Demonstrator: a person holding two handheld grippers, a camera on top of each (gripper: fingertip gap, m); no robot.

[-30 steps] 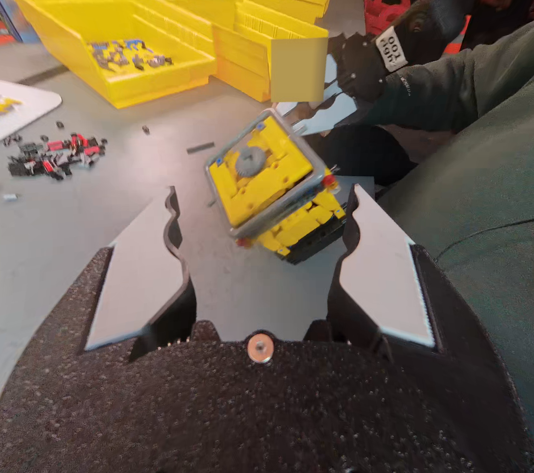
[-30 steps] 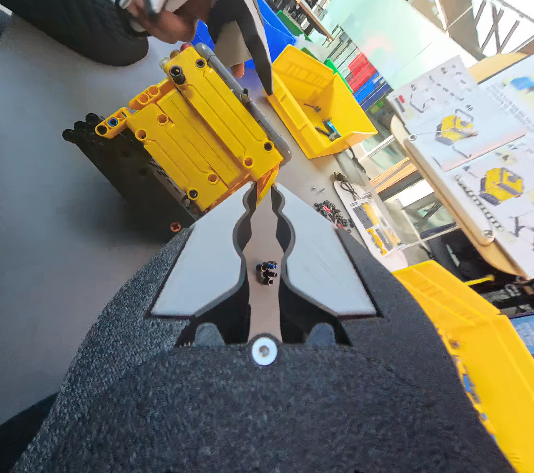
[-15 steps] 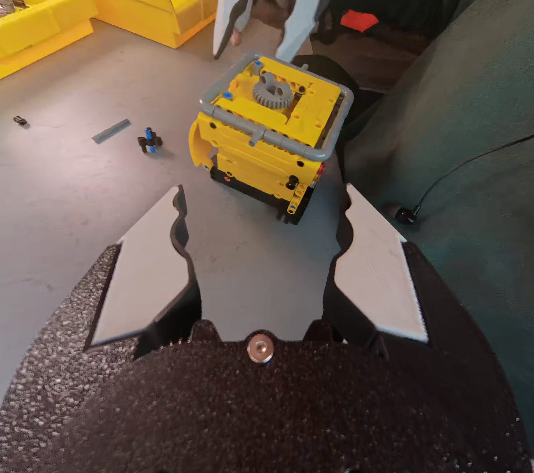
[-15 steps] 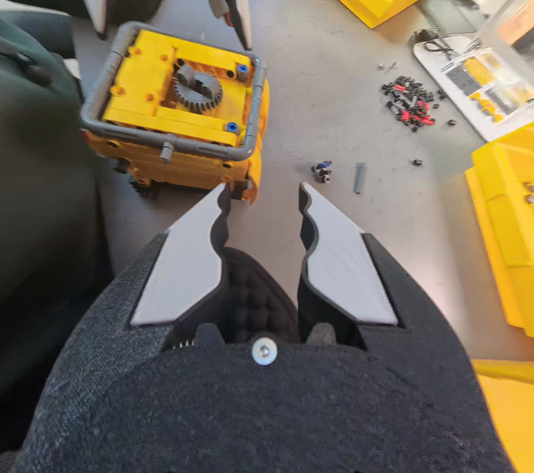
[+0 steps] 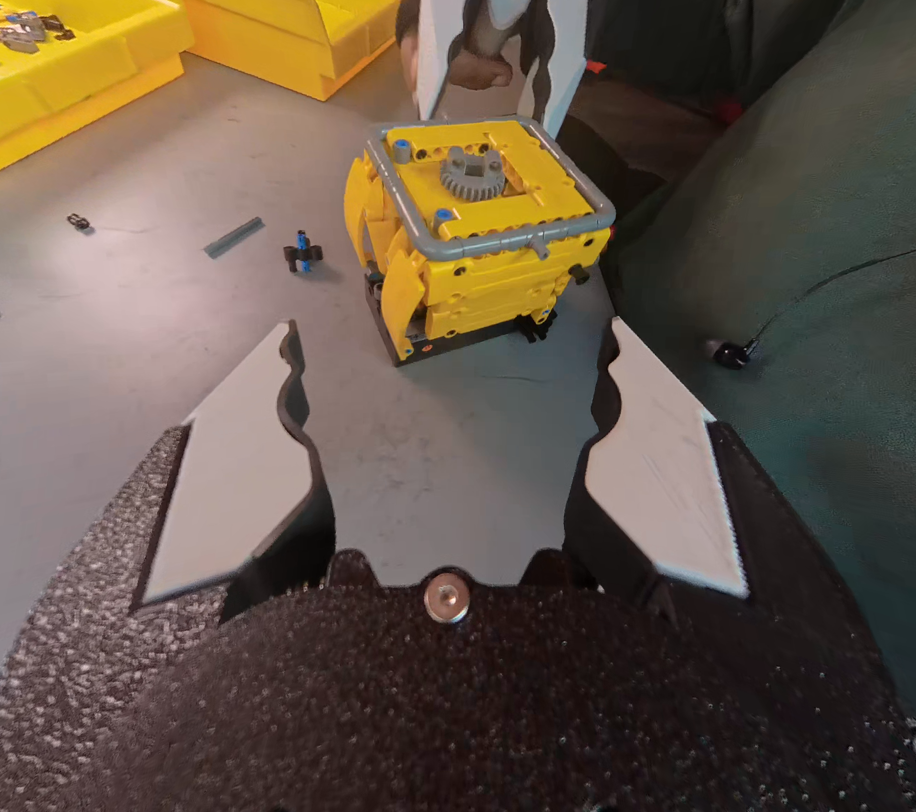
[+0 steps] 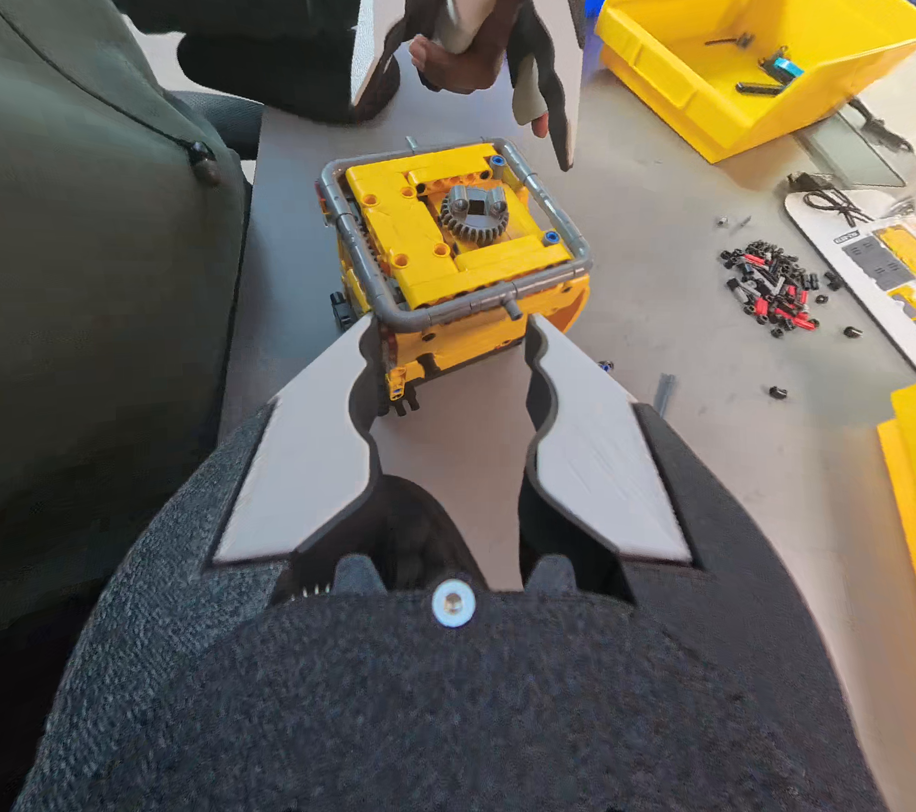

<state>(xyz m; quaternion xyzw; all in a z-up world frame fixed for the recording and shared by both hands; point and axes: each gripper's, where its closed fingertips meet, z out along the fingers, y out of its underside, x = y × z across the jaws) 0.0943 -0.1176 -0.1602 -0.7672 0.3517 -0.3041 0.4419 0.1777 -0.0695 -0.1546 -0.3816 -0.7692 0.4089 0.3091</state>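
The yellow toy-brick cube with a grey gear on top (image 5: pixel 476 238), tipped a second earlier, stood upright on the grey table (image 5: pixel 124 367). The left gripper (image 5: pixel 452 322) gaped wide, short of it. The right gripper (image 6: pixel 451 317), lately nearly closed, had opened partway, empty, with its tips just beside the cube's grey top rail.

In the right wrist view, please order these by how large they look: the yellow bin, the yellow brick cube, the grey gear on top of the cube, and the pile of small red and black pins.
1. yellow bin
2. yellow brick cube
3. pile of small red and black pins
4. grey gear

The bin lies farther from the camera, yet looks largest.
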